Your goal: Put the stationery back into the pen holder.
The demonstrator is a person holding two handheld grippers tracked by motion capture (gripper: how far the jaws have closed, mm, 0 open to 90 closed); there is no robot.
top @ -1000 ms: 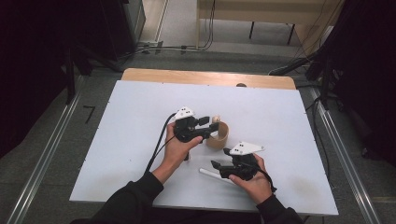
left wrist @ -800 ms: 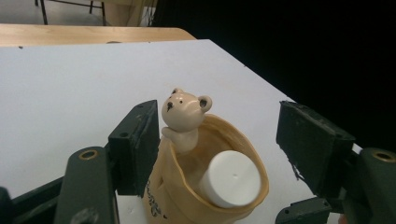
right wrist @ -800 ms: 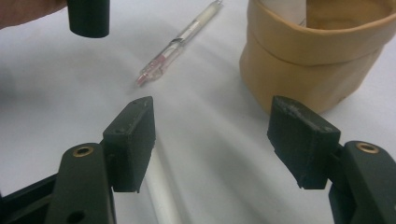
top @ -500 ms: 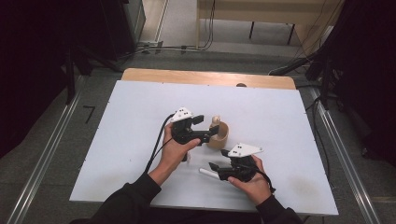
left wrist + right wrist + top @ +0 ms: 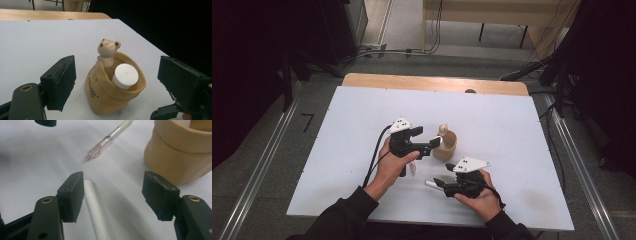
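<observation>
The counter (image 5: 362,125), a pale sheet with a strip of bare wood along its far edge, lay mostly bare, with wide open room toward the far corners and both side edges. Near its middle, a little toward the near edge, stood the tan bear holder (image 5: 113,92), a soft-looking pouch with a small bear figure on its rim. Inside it a white cylinder (image 5: 125,75) leaned upright, its flat top showing above the rim.

The left gripper (image 5: 432,144) sat just beside the holder on its left; its jaws had just been opening, and its fingers (image 5: 62,80) stood wide on either side of the holder without pressing on it. The right gripper (image 5: 439,184) rested nearer the near edge, right of the left hand, its fingers (image 5: 73,195) apart and gripping nothing. A white pen (image 5: 96,220) lay flat on the counter between them, close against the left-hand finger in the right gripper view; whether it touched that finger was hard to tell. Farther off, a clear pen (image 5: 107,141) with a reddish tip lay on the counter beside the holder's base.
</observation>
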